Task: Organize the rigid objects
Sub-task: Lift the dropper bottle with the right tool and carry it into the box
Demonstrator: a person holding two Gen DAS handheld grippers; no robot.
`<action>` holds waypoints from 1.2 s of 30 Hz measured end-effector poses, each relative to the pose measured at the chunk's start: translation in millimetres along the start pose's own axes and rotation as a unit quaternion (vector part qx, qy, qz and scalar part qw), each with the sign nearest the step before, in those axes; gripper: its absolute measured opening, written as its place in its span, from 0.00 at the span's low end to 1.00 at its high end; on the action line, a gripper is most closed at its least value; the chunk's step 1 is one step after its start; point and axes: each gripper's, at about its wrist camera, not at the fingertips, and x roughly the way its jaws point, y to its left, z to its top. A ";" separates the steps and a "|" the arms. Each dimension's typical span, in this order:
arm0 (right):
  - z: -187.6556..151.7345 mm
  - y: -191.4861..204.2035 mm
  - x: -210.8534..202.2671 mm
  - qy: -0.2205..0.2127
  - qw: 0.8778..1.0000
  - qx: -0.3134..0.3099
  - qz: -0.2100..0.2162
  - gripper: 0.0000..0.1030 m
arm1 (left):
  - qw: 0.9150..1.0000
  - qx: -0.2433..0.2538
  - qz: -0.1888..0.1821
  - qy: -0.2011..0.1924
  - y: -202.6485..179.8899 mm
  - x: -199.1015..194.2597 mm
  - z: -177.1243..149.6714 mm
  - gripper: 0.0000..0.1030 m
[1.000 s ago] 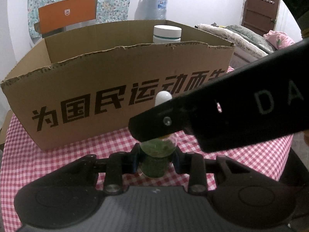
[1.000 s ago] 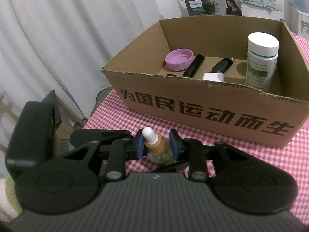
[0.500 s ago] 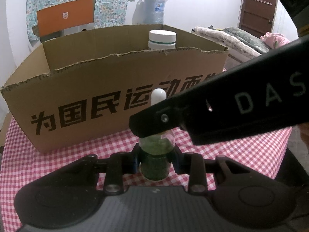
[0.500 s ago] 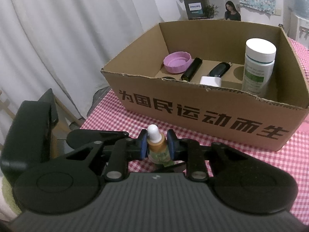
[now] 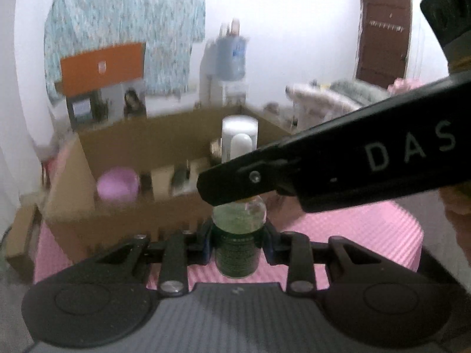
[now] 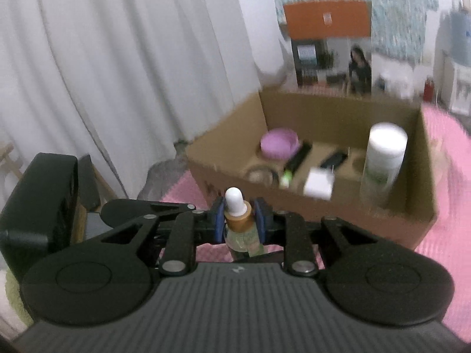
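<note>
We see the open brown cardboard box (image 6: 323, 206) holding a lilac round lid (image 6: 279, 144) at ten o'clock, a black tube (image 6: 297, 160), a white block (image 6: 319, 186) and a tall white-capped bottle (image 6: 381, 161) at three o'clock; all are blurred. Our left gripper (image 5: 237, 241) and right gripper (image 6: 238, 220) both clamp the small green dropper bottle (image 5: 237, 235) at six o'clock, its neck hidden behind the right gripper's arm, its base out of sight.
</note>
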 end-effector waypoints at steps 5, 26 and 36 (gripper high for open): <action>41.5 -7.9 -26.2 -0.042 0.999 -0.012 -0.007 0.19 | 0.999 0.008 -0.014 -0.038 1.1 -2.8 46.5 0.33; 40.4 -133.7 36.4 0.025 0.997 0.065 -0.041 0.19 | 0.989 -0.049 -0.116 0.074 21.5 119.7 81.5 0.36; 28.0 -147.0 70.2 0.077 0.993 0.079 -0.038 0.20 | 0.986 -0.046 -0.115 0.108 24.2 127.3 69.0 0.57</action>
